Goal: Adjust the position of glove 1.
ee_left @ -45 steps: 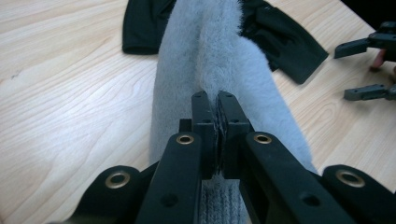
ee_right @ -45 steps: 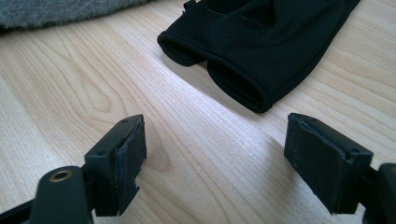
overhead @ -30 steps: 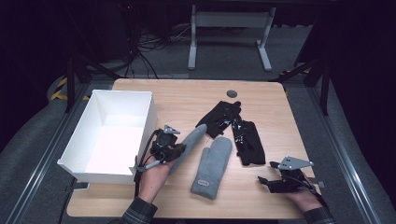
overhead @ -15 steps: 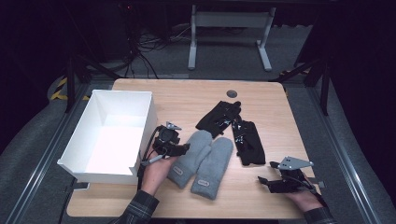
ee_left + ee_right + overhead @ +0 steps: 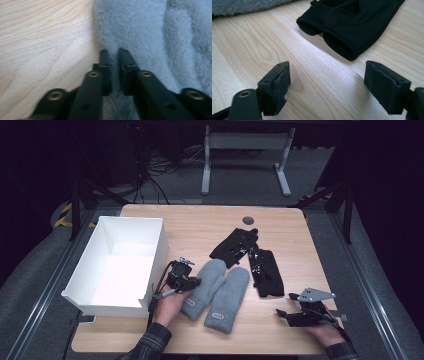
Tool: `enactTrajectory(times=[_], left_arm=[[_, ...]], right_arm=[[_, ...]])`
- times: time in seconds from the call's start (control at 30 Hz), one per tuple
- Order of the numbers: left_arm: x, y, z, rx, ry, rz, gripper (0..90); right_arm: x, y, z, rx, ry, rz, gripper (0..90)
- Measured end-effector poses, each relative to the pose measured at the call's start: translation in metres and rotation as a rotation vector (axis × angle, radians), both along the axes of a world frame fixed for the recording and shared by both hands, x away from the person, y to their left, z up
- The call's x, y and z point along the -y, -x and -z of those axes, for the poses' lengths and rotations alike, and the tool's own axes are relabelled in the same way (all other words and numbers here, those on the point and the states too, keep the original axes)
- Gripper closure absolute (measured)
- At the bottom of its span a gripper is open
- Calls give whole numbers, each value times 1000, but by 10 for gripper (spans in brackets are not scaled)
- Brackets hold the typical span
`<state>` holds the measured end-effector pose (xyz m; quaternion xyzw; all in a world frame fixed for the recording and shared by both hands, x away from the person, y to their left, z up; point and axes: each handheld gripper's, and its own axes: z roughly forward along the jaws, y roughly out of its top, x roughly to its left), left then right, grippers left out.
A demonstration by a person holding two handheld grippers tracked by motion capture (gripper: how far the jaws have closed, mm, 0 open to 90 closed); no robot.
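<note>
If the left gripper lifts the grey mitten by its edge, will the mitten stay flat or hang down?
The grey mitten looks soft and fleecy, so it will probably droop. The left gripper pinches only its edge, so it may swing. It seems light.

Two fuzzy grey mittens (image 5: 216, 290) and two black gloves (image 5: 250, 255) lie on a pale wood-grain table (image 5: 200, 222) beside a white box (image 5: 120, 262); the gripper jaws are black.

White box (image 5: 127, 227) at table (image 5: 200, 222) left; black gloves (image 5: 250, 257) mid-right; round grommet (image 5: 248, 220) far edge

bright tabletop, dark blurry surroundings
</note>
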<state>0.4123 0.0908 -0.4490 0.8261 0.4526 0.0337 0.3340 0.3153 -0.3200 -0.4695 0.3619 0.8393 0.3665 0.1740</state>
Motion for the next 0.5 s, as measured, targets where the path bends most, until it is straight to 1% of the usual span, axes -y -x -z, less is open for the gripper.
enactTrajectory(times=[0.03,0.1,0.13,0.17,0.2,0.27,0.3,0.33,0.37,0.4,0.43,0.47,0.5], left_arm=[[0,1,-2,0,6,-3,865],[-1,3,-6,15,15,-10,870],[-1,4,-8,22,23,-18,871],[-2,5,-10,31,26,-18,872],[-2,6,-13,38,28,-19,872],[-3,8,-18,55,30,-28,874],[-3,8,-21,67,19,-30,874],[-3,8,-21,67,19,-30,874],[-5,10,-25,73,28,-35,874],[-5,10,-28,80,21,-36,874],[-6,11,-30,88,12,-37,874],[-6,11,-31,90,13,-39,874],[-6,12,-31,90,19,-40,874]], right_arm=[[0,0,-1,-2,3,-2,293],[-2,2,-5,0,10,-16,457],[-3,3,-9,6,-8,-36,536],[-5,3,-11,8,-15,-46,602],[-8,4,-14,14,-13,-56,676],[-15,5,-18,14,-24,-88,781],[-19,4,-19,12,-21,-101,824],[-19,4,-19,12,-21,-101,824],[-24,3,-20,5,-25,-117,851],[-32,1,-21,-2,-32,-148,883],[-40,-1,-21,-8,-41,-172,896],[-49,-3,-22,-8,-44,-200,898],[-54,-4,-22,-9,-45,-214,899]])
